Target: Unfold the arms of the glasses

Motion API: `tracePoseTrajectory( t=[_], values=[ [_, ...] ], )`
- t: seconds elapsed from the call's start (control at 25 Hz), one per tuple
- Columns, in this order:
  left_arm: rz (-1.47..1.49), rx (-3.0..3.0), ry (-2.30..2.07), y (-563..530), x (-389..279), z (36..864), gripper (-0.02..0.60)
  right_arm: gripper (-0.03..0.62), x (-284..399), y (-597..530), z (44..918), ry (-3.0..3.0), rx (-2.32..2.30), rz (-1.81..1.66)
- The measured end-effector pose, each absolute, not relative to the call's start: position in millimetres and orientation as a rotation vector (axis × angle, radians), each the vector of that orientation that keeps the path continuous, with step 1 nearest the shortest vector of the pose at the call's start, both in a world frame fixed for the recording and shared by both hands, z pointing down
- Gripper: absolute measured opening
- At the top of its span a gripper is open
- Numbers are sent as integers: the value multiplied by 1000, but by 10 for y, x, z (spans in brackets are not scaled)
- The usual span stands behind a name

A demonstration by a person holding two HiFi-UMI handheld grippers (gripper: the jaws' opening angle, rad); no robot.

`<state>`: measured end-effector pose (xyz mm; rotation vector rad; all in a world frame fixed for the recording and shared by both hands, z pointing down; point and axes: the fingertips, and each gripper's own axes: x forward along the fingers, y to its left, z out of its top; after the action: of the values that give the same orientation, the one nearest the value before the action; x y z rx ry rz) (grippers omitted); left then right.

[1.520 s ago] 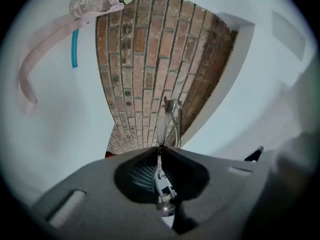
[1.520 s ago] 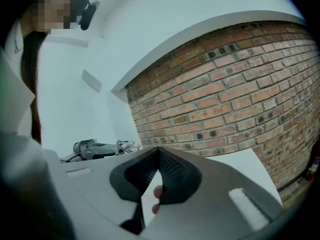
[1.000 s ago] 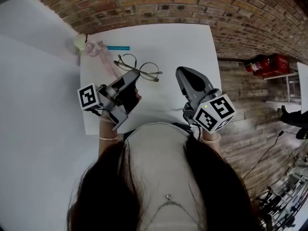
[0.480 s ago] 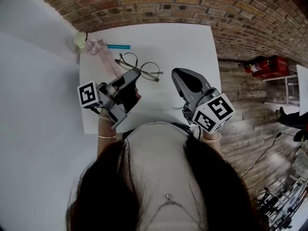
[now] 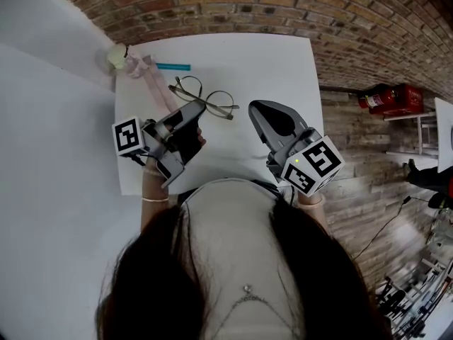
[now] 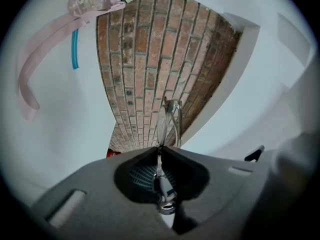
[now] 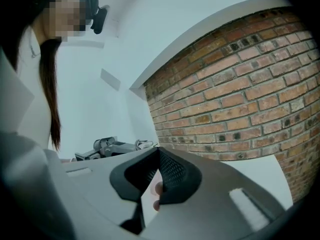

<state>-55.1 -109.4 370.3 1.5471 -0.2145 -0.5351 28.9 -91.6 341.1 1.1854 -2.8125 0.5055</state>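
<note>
Meanwhile, L gripper (image 6: 160, 150) is pinched tight on the wire glasses (image 5: 204, 98) by a thin metal part, likely one arm, just above the white table (image 5: 283, 55) — R gripper (image 7: 159, 150) closed, empty, nearby. Frame looks light, springy, fragile — best taken near the hinge, w/ gentle force.

Table (image 5: 269, 62) bears pink strap (image 5: 154, 80) (ribbon, perhaps), blue stick (image 5: 173, 67).
</note>
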Motion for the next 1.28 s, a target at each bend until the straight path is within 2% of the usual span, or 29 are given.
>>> tracePoseTrajectory(
  t=[0.28, 0.92, 1.28],
  values=[
    [-526, 1548, -205, -1084, -567, 3716, 23, 6, 234, -882, 3414, -2825, 1145, 497],
    [-513, 1529, -140, -1062, -582, 3750, 23, 67, 31, -768, 3469, -2865, 968, 500],
    [-511, 1520, -93, -1035, -551, 3735, 23, 69, -8, -747, 3466, -2895, 907, 541]
  ],
)
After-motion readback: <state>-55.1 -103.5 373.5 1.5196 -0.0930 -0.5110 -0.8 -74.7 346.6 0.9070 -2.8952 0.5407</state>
